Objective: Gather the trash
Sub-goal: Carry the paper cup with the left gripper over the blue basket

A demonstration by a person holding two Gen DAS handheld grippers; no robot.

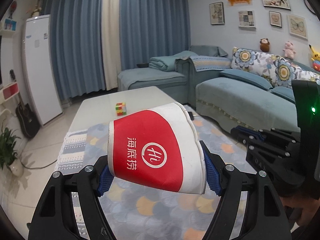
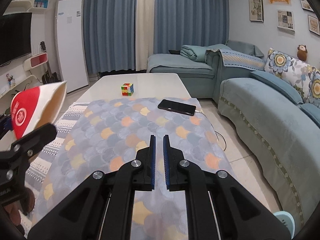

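Note:
A red and white paper cup [image 1: 154, 152] lies on its side between the blue pads of my left gripper [image 1: 158, 172], which is shut on it above the patterned cloth [image 1: 160, 210]. The cup's wall looks dented. In the right wrist view the same cup [image 2: 30, 108] hangs at the far left with its mouth turned toward the table, one left finger [image 2: 34, 138] below it. My right gripper [image 2: 159, 138] hovers over the cloth [image 2: 120, 130], shut with nothing between its pads. It also shows at the right edge of the left wrist view as a black gripper body [image 1: 276, 148].
A Rubik's cube [image 2: 127, 89] stands on the white coffee table [image 2: 140, 78]. A black phone [image 2: 177, 107] with a cable lies on the cloth's far right corner. A blue sofa [image 2: 270, 110] runs along the right. A pale blue round object [image 2: 284, 222] shows at the lower right.

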